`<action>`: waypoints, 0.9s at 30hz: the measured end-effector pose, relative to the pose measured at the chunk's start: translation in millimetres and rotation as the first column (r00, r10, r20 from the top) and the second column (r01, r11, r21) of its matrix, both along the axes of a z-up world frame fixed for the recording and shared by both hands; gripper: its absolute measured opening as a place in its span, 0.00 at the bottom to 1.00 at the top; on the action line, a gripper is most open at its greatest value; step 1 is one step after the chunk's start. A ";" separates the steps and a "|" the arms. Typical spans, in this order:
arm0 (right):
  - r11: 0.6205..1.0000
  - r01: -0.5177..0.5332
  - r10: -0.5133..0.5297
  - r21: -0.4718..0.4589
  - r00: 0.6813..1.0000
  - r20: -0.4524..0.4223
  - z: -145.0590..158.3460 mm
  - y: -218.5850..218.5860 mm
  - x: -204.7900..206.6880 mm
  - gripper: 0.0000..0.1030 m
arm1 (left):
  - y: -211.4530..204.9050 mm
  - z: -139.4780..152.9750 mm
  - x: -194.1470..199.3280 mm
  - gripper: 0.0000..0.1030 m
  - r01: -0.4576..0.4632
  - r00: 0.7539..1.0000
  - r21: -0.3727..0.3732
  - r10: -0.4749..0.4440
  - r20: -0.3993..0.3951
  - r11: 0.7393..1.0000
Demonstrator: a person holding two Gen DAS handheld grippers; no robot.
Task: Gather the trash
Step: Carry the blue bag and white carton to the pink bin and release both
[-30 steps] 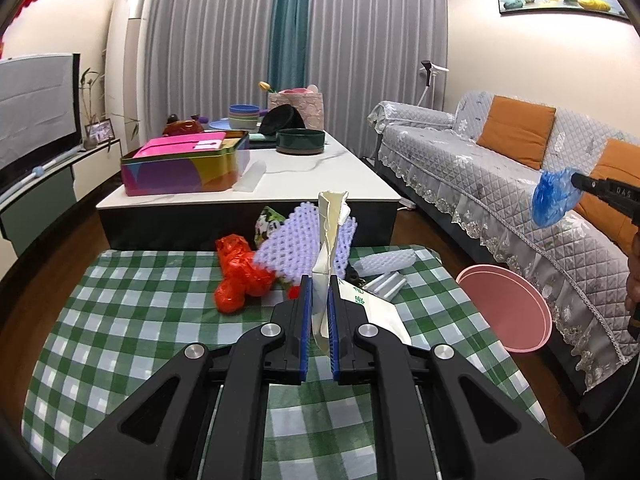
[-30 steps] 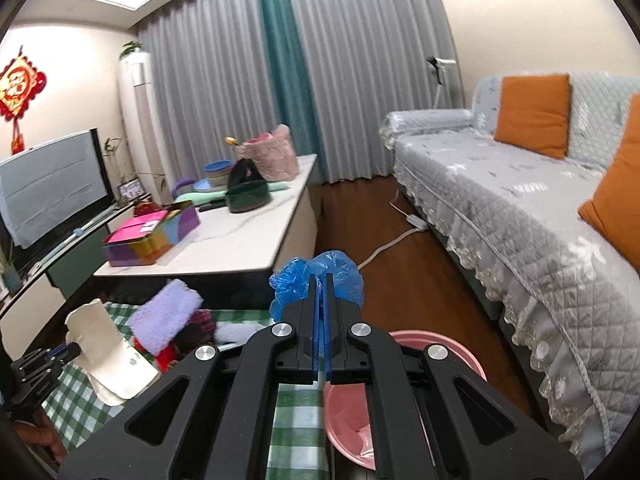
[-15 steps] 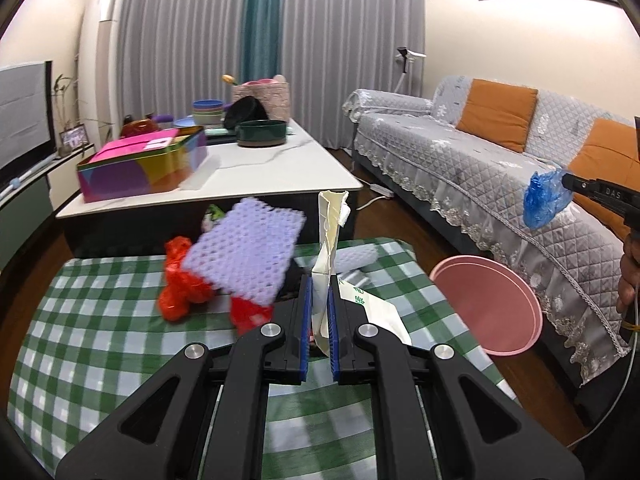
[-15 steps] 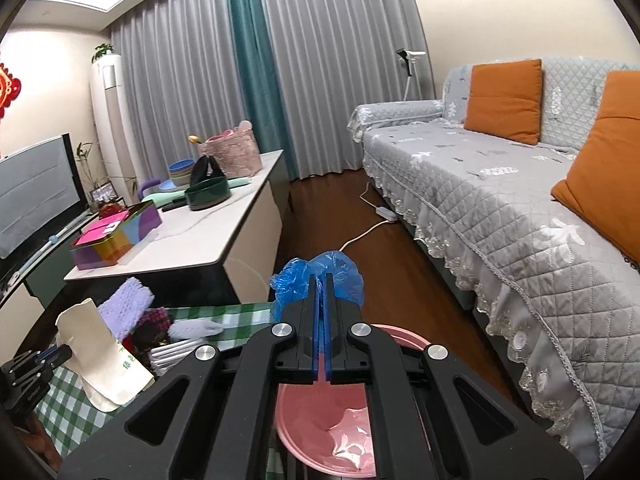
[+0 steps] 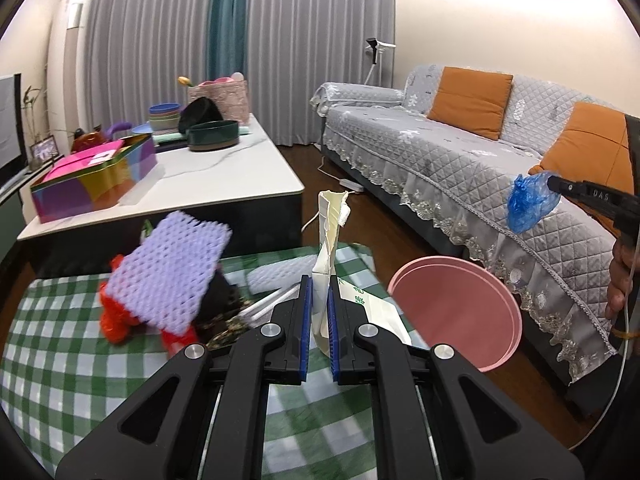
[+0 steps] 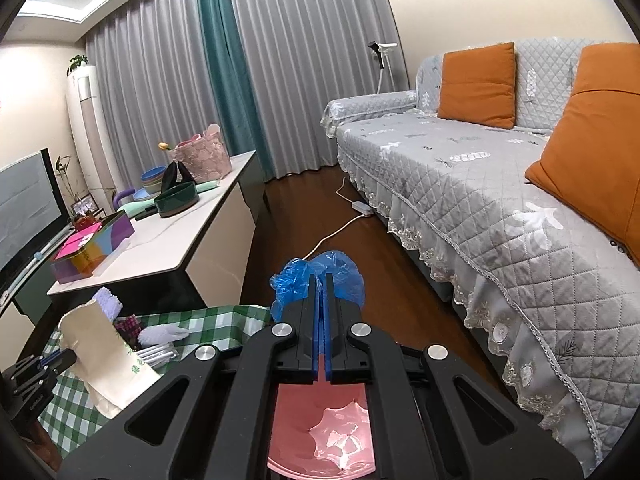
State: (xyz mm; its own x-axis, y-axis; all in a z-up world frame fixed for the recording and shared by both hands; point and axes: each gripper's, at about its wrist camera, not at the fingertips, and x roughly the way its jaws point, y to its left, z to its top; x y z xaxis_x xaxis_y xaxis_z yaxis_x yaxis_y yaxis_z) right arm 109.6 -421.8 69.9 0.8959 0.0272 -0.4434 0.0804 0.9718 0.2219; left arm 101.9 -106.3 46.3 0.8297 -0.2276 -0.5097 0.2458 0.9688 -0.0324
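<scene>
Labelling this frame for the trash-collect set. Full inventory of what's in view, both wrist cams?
blue plastic bag: 1, blue, crumpled, clamped in right jaws above the bin
paper bag: 1, cream with green print, clamped upright in left jaws
bin: 1, pink, on floor between checked table and sofa
foam net: 1, lilac, on trash pile on checked table
red plastic: 1 clump, red, under the foam net
white foam sleeve: 1, white, behind paper bag
checked table: 1, green and white cloth
coffee table: 1, white top, holding box and bowls
sofa: 1, grey, orange cushions
left gripper: black, blue pads
right gripper: black, blue pads
</scene>
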 end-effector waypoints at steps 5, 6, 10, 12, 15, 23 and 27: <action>1.000 0.008 -0.008 0.009 1.000 -0.021 -5.8 -3.4 8.1 0.02 | -23.2 -0.6 15.9 0.07 0.029 1.000 -0.011 -0.029 -0.001 1.000; 1.000 0.010 -0.010 0.008 1.000 -0.023 -6.2 -3.9 9.1 0.02 | -29.0 -1.2 20.0 0.07 0.037 0.999 -0.013 -0.037 -0.002 0.999; 1.000 0.022 -0.022 0.003 0.999 -0.031 -8.8 -7.8 12.8 0.02 | -49.8 -3.7 32.8 0.07 0.066 0.998 -0.012 -0.066 -0.002 0.998; 1.000 0.030 -0.030 -0.001 0.999 -0.041 -12.3 -10.7 15.2 0.02 | -59.0 -6.1 39.0 0.07 0.075 0.997 -0.012 -0.075 -0.005 0.997; 0.999 0.041 -0.041 -0.001 0.998 -0.057 -18.0 -15.3 19.1 0.02 | -75.0 -12.3 49.1 0.07 0.091 0.996 -0.010 -0.091 -0.015 0.996; 0.998 0.061 -0.061 -0.002 0.994 -0.094 -30.9 -26.3 27.7 0.02 | -104.7 -24.5 64.4 0.07 0.145 0.989 0.017 -0.144 -0.039 0.989; 0.998 0.067 -0.067 -0.002 0.993 -0.101 -33.3 -28.2 30.0 0.02 | -112.6 -28.2 71.4 0.07 0.169 0.984 0.013 -0.168 -0.062 0.985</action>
